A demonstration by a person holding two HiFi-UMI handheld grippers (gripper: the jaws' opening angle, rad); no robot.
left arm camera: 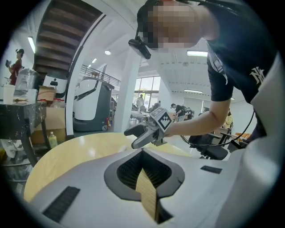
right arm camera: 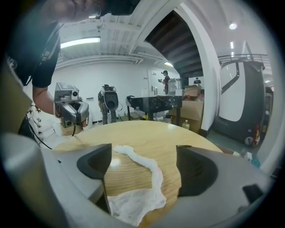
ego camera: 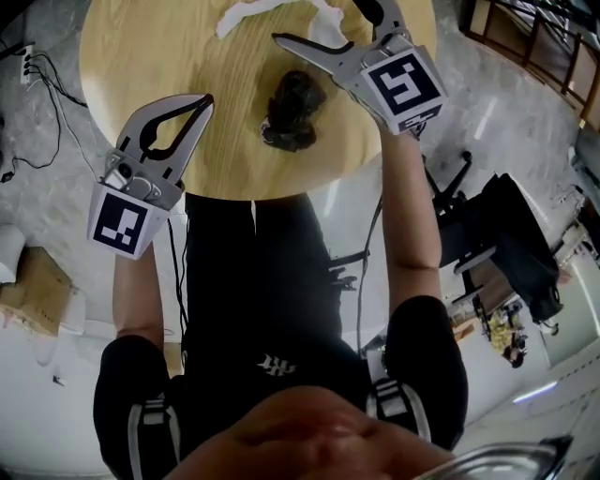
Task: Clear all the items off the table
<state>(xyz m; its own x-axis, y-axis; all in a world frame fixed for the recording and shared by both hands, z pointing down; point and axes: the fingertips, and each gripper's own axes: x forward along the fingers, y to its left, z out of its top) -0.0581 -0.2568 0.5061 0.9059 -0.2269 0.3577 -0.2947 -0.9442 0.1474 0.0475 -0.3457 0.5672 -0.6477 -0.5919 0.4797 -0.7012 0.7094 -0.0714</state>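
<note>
A round wooden table (ego camera: 141, 56) carries a dark crumpled lump (ego camera: 293, 110) near its front edge. A white cloth (ego camera: 236, 16) lies farther back. My right gripper (ego camera: 323, 26) hovers open over the cloth's right end. In the right gripper view the white cloth (right arm camera: 141, 189) lies on the wood between the wide-apart jaws, untouched by either finger. My left gripper (ego camera: 201, 100) is shut and empty over the table's front left edge, left of the dark lump. In the left gripper view its jaws (left arm camera: 143, 152) are pressed together, with the right gripper (left arm camera: 149, 129) ahead.
Cables and a power strip (ego camera: 28, 58) lie on the floor at left, with a cardboard box (ego camera: 28, 291) nearer. An office chair (ego camera: 450, 183) and a dark bag (ego camera: 511, 239) stand at right. A black bench with boxes (right arm camera: 156, 101) stands beyond the table.
</note>
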